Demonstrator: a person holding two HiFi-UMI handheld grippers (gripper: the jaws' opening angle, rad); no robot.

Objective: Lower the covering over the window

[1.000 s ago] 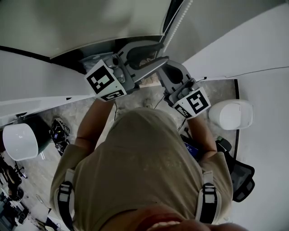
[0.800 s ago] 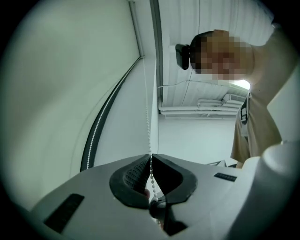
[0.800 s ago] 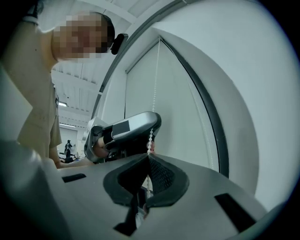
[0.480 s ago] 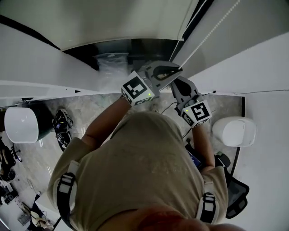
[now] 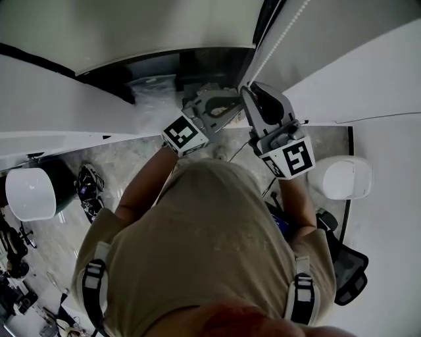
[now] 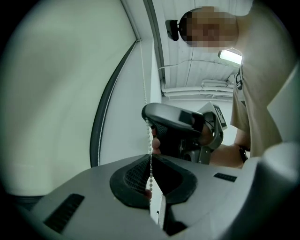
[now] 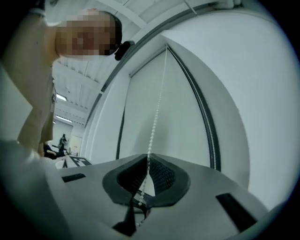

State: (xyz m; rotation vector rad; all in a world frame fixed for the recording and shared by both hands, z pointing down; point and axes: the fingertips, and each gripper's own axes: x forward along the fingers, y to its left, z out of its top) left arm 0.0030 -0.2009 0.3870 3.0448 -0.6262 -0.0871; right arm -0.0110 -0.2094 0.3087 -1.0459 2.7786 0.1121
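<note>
A white bead chain [image 5: 279, 41] hangs beside the pale roller blind [image 6: 51, 93] that covers the window. My left gripper [image 5: 227, 108] is shut on the chain [image 6: 149, 136], which runs down between its pads [image 6: 136, 176]. My right gripper [image 5: 252, 89] sits just above it on the same chain and shows in the left gripper view [image 6: 180, 131]. Its jaws have just been opening. In the right gripper view the chain [image 7: 154, 122] passes loosely through the parted jaws of the right gripper [image 7: 147, 168], in front of the blind [image 7: 183, 108].
A dark window frame [image 5: 263, 20] runs beside the chain. Far below on the floor are two white rounded seats [image 5: 29, 193] [image 5: 342, 178], a dark office chair [image 5: 352, 266] and some dark clutter [image 5: 89, 187]. The person's torso fills the lower head view.
The left gripper shut on the chain and came down with it. The right gripper slid up the chain to above the left one, and its jaws parted.
</note>
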